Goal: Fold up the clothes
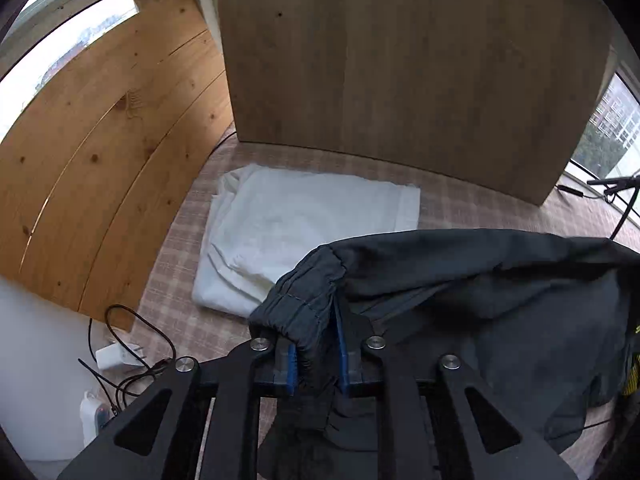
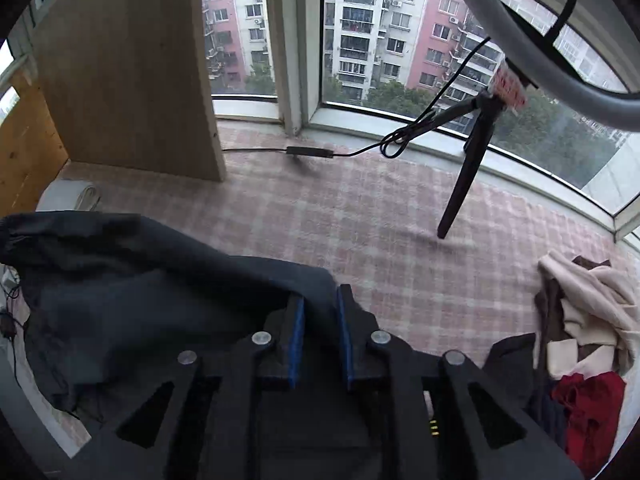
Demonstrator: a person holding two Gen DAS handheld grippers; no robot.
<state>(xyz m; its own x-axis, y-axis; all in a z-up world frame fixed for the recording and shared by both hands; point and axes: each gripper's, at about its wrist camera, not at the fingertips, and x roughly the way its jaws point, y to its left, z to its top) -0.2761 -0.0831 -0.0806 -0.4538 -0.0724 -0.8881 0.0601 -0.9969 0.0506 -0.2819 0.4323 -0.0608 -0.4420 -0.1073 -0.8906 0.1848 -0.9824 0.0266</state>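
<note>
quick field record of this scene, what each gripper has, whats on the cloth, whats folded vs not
surface: pink checked cloth
garment in work: dark garment, draped between both grippers
left gripper: gathered elastic edge of the garment sits between its blue pads, jaws a little apart
right gripper: another edge of the same garment between its pads, jaws a little apart
already folded: white garment, flat, beyond the dark one
not folded: pile of clothes, cream, brown and red, at right
other: tripod near the window
</note>
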